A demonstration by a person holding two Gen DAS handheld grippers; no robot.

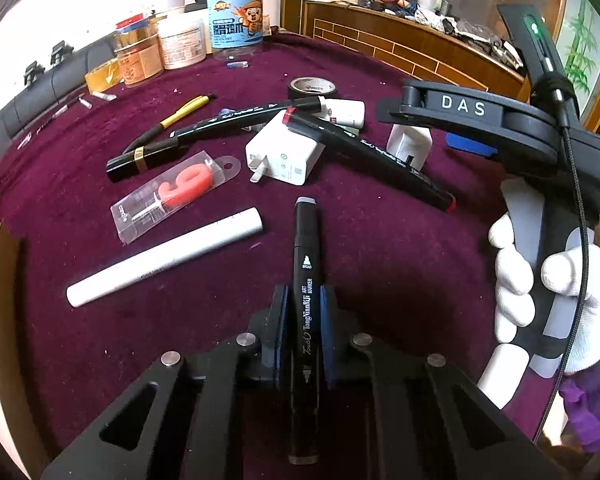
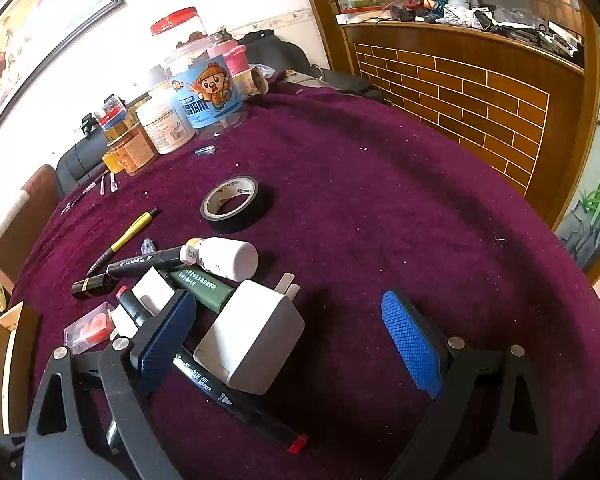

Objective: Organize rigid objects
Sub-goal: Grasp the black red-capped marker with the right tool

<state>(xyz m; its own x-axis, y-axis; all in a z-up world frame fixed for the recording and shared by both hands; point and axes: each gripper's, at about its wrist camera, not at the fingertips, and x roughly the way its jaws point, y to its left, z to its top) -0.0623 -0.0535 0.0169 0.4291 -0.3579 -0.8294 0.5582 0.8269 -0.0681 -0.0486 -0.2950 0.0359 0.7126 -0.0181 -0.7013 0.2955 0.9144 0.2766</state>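
Mid-sort: left gripper (image 1: 303, 320) clamped on a grey-capped marker (image 1: 307, 280) above the purple cloth (image 1: 380, 260), right gripper (image 2: 296, 336) gaping around the white charger (image 2: 252, 336), probably next to grab.

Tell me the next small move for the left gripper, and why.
Probably lift the grey-capped marker clear of the cloth before carrying it. The left gripper is shut on its barrel, and its far tip seems to hang just above the cloth. The white tube and the red-capped marker lie close by.
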